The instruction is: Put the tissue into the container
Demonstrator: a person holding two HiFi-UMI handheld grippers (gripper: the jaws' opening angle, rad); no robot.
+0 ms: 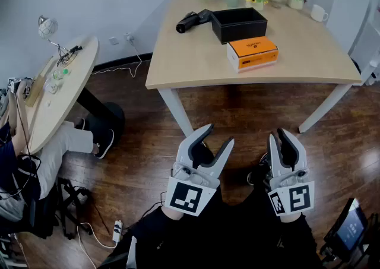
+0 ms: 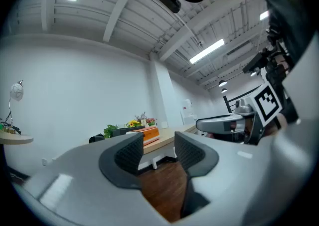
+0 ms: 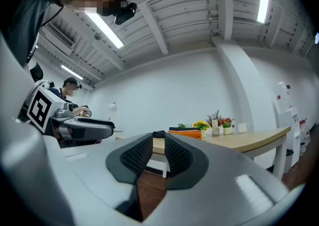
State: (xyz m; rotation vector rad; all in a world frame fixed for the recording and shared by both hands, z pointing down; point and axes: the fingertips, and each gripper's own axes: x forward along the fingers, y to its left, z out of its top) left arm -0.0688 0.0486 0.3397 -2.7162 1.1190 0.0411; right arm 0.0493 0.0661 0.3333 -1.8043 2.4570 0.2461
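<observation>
- My left claw (image 1: 218,136) is released: its jaws stand a little apart, with only the wooden floor (image 1: 237,107) showing between them.
- My right claw (image 1: 277,135) is clenched on nothing, its pads drawn almost together.
- Both claws hang low over the floor, short of the table (image 1: 178,60), each pointing about level towards it.
- The orange tissue box (image 1: 252,53) lies on the table well ahead of both claws, untouched. I see no loose tissue anywhere.
- The black container (image 1: 239,24) sits just beyond the box, farther from the claws, open at the top. It looks empty, though I can't see its whole floor.
- By my reckoning nothing is done yet. The whole job is left: reaching the table, taking the tissue and putting it into the container.
</observation>
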